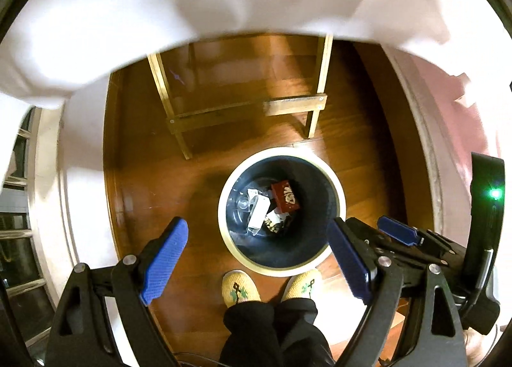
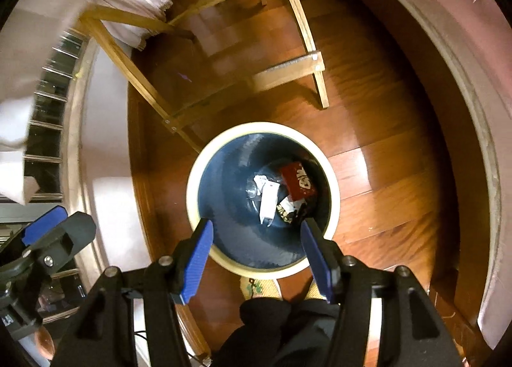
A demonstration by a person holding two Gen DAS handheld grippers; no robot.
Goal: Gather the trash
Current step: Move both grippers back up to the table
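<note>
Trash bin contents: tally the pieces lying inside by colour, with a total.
Inside the trash bin:
Red box with white lettering: 1
White packet: 1
Black-and-white wrapper: 1
Clear plastic piece: 1
Total: 4 that can be told apart; more may lie hidden beneath.

Left gripper [image 1: 257, 258], jaws wide and empty, above trash bin [image 1: 338, 189] with litter.
</note>
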